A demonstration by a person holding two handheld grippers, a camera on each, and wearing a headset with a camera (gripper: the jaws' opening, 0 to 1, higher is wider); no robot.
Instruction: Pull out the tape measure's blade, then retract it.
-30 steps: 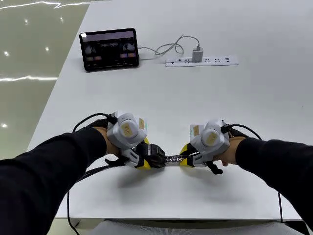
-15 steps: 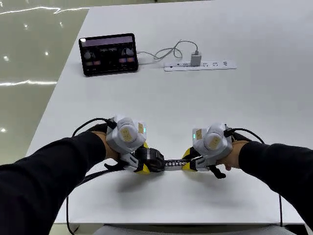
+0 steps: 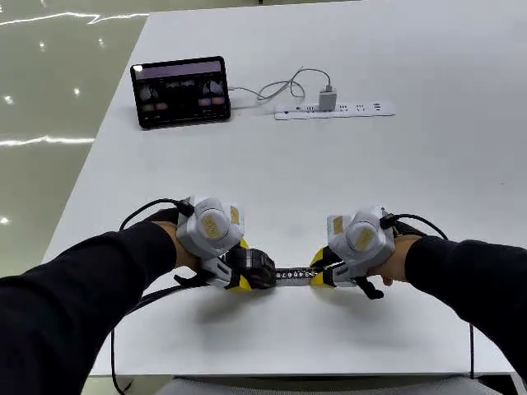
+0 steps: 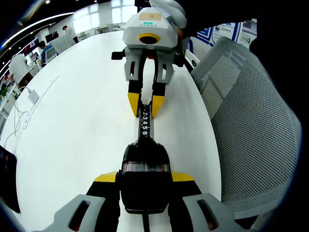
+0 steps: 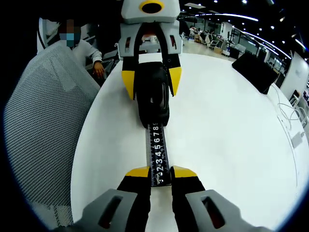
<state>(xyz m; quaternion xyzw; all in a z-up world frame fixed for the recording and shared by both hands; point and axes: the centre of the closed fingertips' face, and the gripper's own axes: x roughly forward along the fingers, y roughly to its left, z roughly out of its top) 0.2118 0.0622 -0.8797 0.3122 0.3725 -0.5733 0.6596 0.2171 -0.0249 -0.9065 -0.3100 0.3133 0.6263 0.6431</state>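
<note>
The tape measure (image 4: 145, 166) has a black, rounded case. It sits between the jaws of the left gripper (image 4: 145, 178), which are closed on its two sides. From the front of the case comes a short piece of the blade (image 5: 155, 145), dark with white numbers. It runs straight ahead to the right gripper (image 5: 161, 174), whose yellow-tipped jaws are pressed together on its far end. The blade lies low over the white table (image 3: 329, 164), between the two grippers. Its end hook is hidden between the right jaws. In the head view the left gripper's body partly covers the case, and any label on the case is too dark to read.
</note>
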